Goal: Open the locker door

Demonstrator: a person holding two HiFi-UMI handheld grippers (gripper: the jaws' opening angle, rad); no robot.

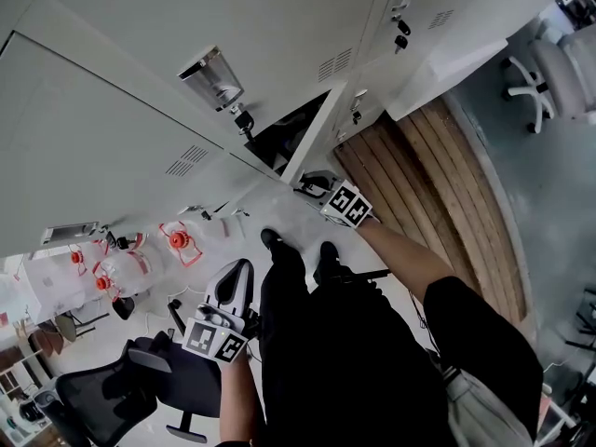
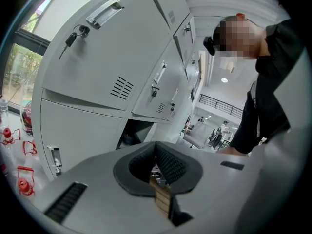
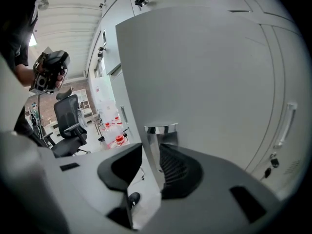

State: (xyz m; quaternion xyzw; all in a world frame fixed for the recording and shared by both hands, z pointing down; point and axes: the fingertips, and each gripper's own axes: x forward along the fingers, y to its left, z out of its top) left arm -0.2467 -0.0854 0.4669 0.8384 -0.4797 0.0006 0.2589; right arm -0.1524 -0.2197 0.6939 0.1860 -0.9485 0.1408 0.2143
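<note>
A wall of grey lockers fills the head view. One locker door (image 1: 315, 130) stands swung out, edge-on, and its dark compartment (image 1: 284, 140) shows behind it. My right gripper (image 1: 315, 186) is at that door's free edge. In the right gripper view the door (image 3: 195, 67) runs between the jaws just below a chrome handle (image 3: 162, 129). The right gripper (image 3: 153, 155) is shut on the door's edge, its ribbed pad against the outer face. My left gripper (image 1: 235, 282) hangs back from the lockers. It (image 2: 156, 145) is shut with nothing in it, facing the open compartment (image 2: 136, 133).
A black office chair (image 1: 130, 380) stands behind my left hand. A wooden platform (image 1: 428, 194) lies right of the lockers, with a white chair (image 1: 549, 73) beyond. Red-capped items (image 1: 179, 240) sit on the floor at left. A key (image 1: 244, 121) hangs in a neighbouring lock.
</note>
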